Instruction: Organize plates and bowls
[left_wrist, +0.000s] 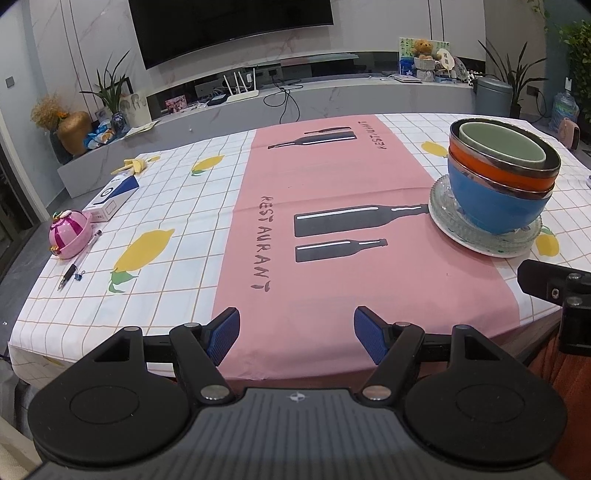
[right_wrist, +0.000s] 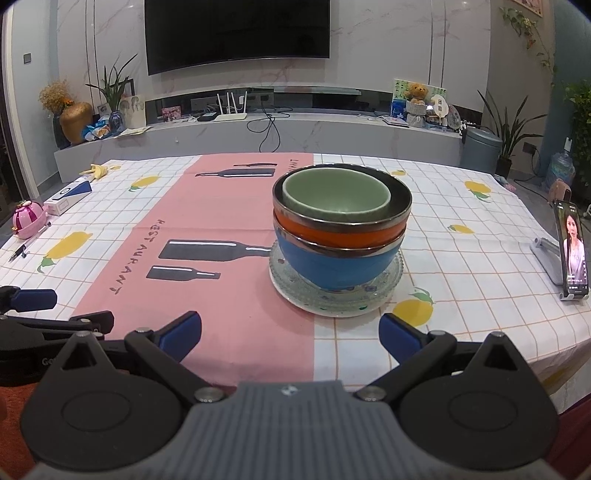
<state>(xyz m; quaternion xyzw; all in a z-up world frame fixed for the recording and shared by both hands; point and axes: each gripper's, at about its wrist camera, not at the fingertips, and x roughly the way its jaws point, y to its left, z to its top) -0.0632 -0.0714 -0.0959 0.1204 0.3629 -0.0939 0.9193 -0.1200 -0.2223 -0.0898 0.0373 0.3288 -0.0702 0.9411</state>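
Table (right_wrist: 480, 258) under a checked cloth with lemon prints and a pink centre strip bearing bottle silhouettes and the word RESTAURANT; behind it a long grey media unit (right_wrist: 332, 133) with a router, cables, a teddy bear and plants, and a large dark television (right_wrist: 236, 29) on a marble-look wall. Along the table's left edge: a blue-and-white carton (left_wrist: 112, 197), a pink domed toy (left_wrist: 70, 234), a pen (left_wrist: 79, 260), and a banana peel (left_wrist: 131, 166) nearer the far left corner. At the right edge a phone (right_wrist: 573, 251) stands upright on a stand, screen lit. Nothing lies between either tool and the stack.

Stack toward the near right of the table: white plate (right_wrist: 332, 312) lowest; clear patterned glass dish (right_wrist: 391, 280) on it; blue bowl (right_wrist: 332, 266); orange bowl (right_wrist: 332, 232) with a metal rim nested in that; green bowl (right_wrist: 336, 195) innermost, sitting off-centre.

Left tool (left_wrist: 296, 334) spread wide over the pink strip at the near edge, empty; right tool (right_wrist: 290, 339) likewise spread wide, empty, just short of the plate.
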